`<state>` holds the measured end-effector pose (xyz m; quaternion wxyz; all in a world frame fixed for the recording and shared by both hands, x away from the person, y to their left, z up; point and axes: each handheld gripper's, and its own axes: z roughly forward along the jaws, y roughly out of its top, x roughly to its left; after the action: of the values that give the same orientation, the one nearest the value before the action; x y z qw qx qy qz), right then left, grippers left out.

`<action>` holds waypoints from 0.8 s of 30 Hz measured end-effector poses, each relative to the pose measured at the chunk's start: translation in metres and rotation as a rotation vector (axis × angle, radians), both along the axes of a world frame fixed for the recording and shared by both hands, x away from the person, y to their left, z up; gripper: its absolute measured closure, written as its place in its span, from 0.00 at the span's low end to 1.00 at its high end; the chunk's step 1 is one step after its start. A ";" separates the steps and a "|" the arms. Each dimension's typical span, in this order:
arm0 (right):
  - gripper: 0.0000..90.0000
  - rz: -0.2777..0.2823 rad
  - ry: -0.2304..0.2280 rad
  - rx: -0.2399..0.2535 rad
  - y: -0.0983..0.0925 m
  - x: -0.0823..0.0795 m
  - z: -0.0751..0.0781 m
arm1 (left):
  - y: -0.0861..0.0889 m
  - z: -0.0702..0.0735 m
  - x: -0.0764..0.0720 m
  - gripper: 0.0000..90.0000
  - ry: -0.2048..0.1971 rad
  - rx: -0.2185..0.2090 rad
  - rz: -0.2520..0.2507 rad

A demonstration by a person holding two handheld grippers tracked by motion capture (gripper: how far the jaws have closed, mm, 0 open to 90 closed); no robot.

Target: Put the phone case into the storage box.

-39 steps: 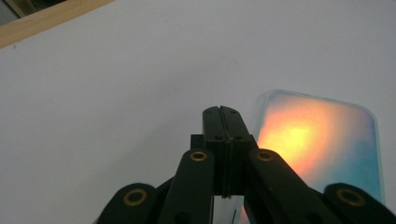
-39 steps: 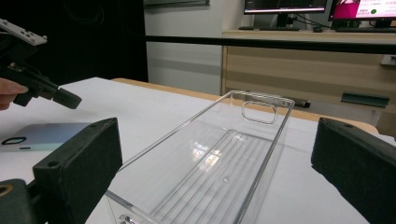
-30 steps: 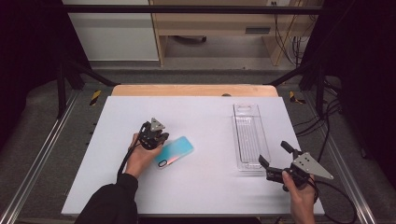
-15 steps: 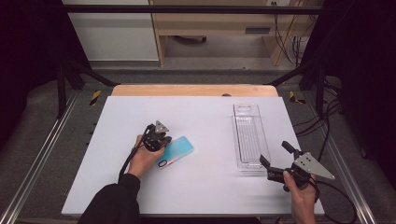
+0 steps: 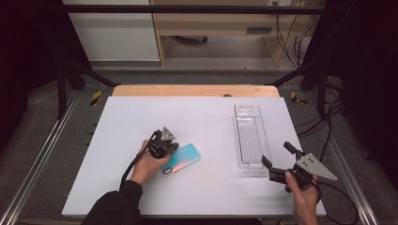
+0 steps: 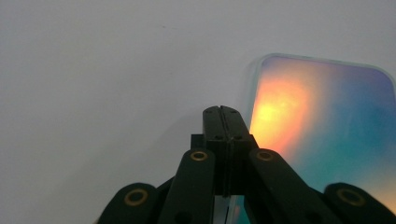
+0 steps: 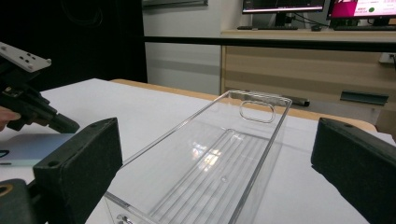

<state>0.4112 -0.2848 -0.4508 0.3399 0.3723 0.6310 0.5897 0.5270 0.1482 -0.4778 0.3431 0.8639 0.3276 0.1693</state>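
- No brand, label or legible writing shows on the things on the surface; the screens far behind in the right gripper view are too small to read.
- The left tool (image 5: 170, 149) sits left of centre on the white surface (image 5: 197, 117), its jaws pressed fully together with nothing between them.
- In the left gripper view the closed tips (image 6: 222, 114) lie just beside the left edge of the phone case (image 6: 327, 126); whether they touch it cannot be told.
- The phone case (image 5: 182, 158) lies flat, iridescent teal and orange, slanted, with a dark loop at its near-left end.
- The right tool (image 5: 278, 159) is held near the right front corner of the surface, jaws spread wide and holding nothing.
- Its pads (image 7: 79, 163) flank the near end of the clear plastic tray (image 7: 224, 154) without touching it.
- The clear plastic tray (image 5: 248, 138) runs lengthwise near to far on the right half, close to the right edge, with a handle cutout at its far end.
- Bare white surface lies open between phone case and tray, and across the far left.
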 end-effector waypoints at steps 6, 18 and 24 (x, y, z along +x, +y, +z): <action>0.02 0.001 -0.006 -0.009 0.001 -0.001 0.000 | -0.005 0.000 -0.013 1.00 -0.001 -0.002 -0.026; 0.02 0.000 -0.007 -0.008 0.000 -0.001 0.001 | -0.014 -0.001 -0.035 1.00 0.013 -0.015 -0.049; 0.02 0.001 -0.004 -0.005 0.000 -0.001 0.000 | -0.017 -0.001 -0.043 1.00 0.024 -0.032 -0.053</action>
<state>0.4105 -0.2846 -0.4504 0.3417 0.3701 0.6318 0.5891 0.4842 0.1314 -0.4791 0.3572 0.8687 0.3114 0.1445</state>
